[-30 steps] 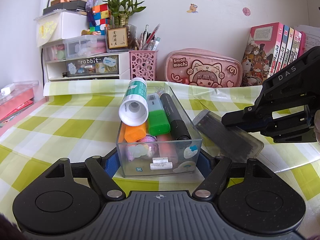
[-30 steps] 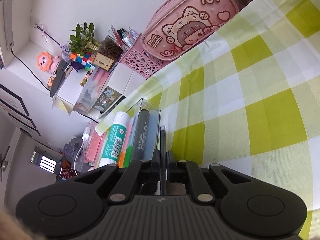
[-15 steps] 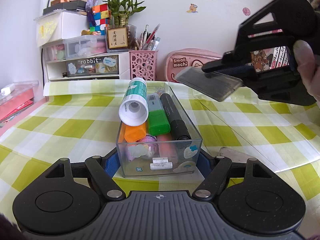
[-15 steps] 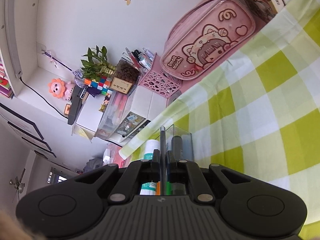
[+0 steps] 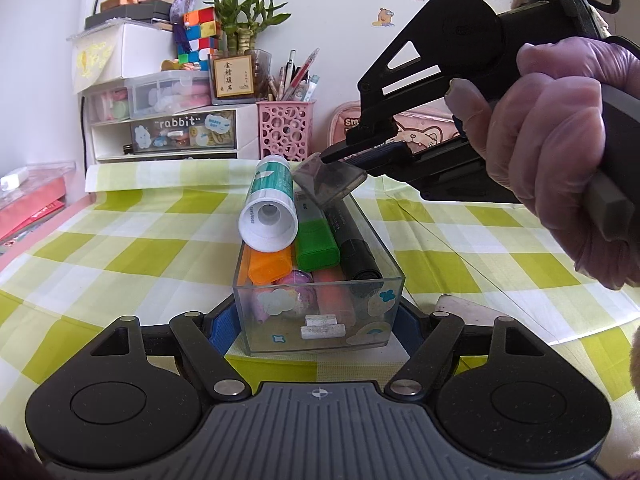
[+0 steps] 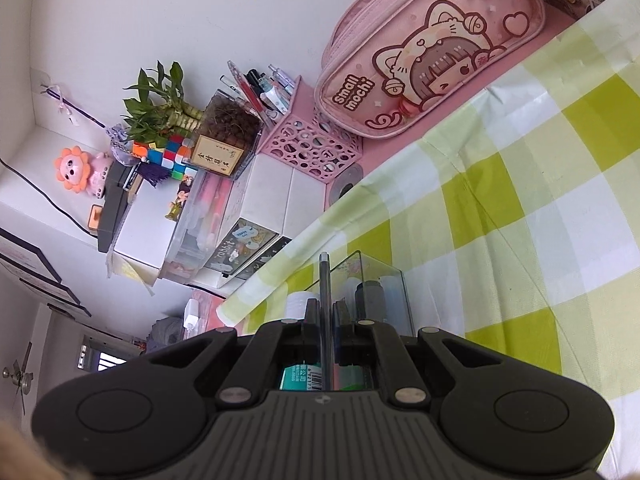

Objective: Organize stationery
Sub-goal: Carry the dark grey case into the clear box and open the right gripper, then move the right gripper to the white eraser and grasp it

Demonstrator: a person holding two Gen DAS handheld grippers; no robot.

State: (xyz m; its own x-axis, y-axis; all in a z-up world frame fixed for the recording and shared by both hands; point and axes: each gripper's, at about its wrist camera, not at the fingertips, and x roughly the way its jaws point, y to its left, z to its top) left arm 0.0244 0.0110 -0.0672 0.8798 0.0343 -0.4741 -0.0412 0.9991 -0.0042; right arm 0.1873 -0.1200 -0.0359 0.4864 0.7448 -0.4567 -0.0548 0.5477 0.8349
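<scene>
Left gripper (image 5: pixel 318 318) sits low and level, its fingers (image 5: pixel 218 330) spread on either side of the clear plastic box (image 5: pixel 318 312), jaws easing open. Right gripper (image 5: pixel 332 156), gripped by a gloved right hand (image 5: pixel 560 152), hangs above, rolled sideways, its fingers (image 6: pixel 310 316) pinched tight on a thin smoky transparent lid (image 5: pixel 330 182).

Black gripper (image 5: pixel 344 151) (silver screws, ribbed grey base), purple-gloved hand (image 5: pixel 560 152)
</scene>
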